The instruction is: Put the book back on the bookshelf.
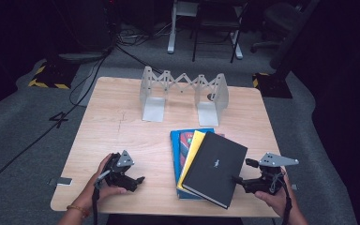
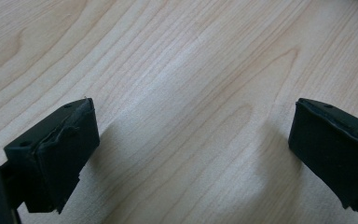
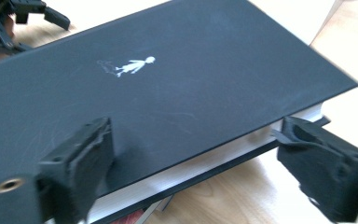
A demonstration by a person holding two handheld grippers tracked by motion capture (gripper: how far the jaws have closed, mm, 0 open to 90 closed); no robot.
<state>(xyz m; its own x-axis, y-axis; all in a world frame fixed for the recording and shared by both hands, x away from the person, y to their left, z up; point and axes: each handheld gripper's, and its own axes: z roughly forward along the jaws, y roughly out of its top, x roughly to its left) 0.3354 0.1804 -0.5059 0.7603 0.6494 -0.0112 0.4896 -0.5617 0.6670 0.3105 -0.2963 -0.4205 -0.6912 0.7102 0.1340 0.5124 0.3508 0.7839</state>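
Left gripper: held low over the wooden table near its front edge; jaws wide apart, bare wood grain between them in the left gripper view, nothing gripped. Well apart from the books, which lie off beyond its jaw tips.

Stack of books: blue book at the bottom, yellow book over it, black book on top and skewed; small white figure printed on the black cover.

Right gripper: jaws spread, not clamped; tips at the near right edge of the black book. In the right gripper view, one jaw over the black cover, the other just outside the book's corner, the white page edge running between them. Contact with the cover cannot be told.

Folding metal book rack: upright at the far side of the table, well beyond both sets of jaws.
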